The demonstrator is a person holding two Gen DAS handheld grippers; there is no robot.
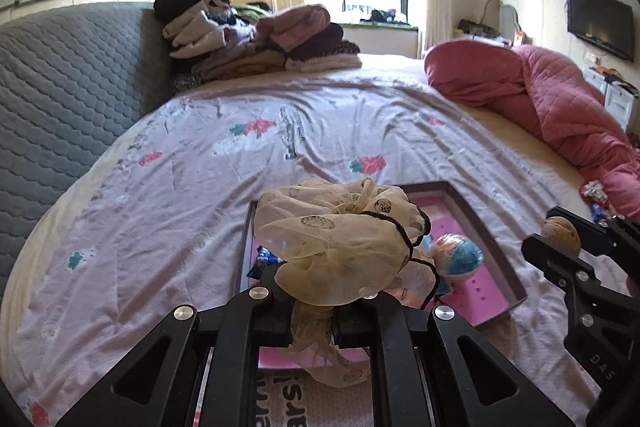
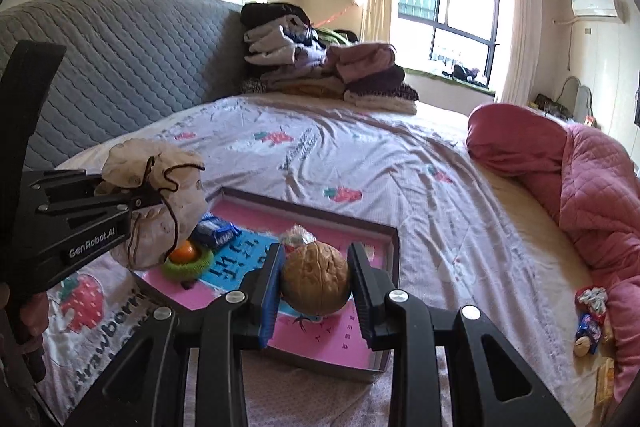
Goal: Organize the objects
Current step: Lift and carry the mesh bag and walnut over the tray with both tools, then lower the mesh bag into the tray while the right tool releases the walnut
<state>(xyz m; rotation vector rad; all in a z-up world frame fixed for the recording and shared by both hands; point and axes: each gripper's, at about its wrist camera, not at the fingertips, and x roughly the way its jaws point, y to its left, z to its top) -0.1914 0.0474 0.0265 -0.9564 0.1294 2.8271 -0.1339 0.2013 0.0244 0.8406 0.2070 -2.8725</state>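
Observation:
My left gripper (image 1: 312,323) is shut on a cream gauze scrunchie (image 1: 336,243) with a black cord, held above the left end of a shallow pink-lined box (image 1: 496,251). The same scrunchie (image 2: 156,195) and left gripper (image 2: 136,203) show at the left of the right wrist view. My right gripper (image 2: 316,283) is shut on a walnut (image 2: 316,277) over the box (image 2: 394,239); it also shows as the right gripper (image 1: 556,239) holding the walnut (image 1: 560,233). In the box lie a blue and pink ball (image 1: 460,255), blue wrapped snacks (image 2: 216,229) and an orange ball in a green ring (image 2: 188,255).
The box rests on a strawberry-print bedsheet (image 1: 200,187). A red quilt (image 2: 592,195) runs along the right side, with small wrapped items (image 2: 590,323) beside it. Folded clothes (image 1: 256,39) are stacked at the far end by the grey headboard (image 1: 60,99).

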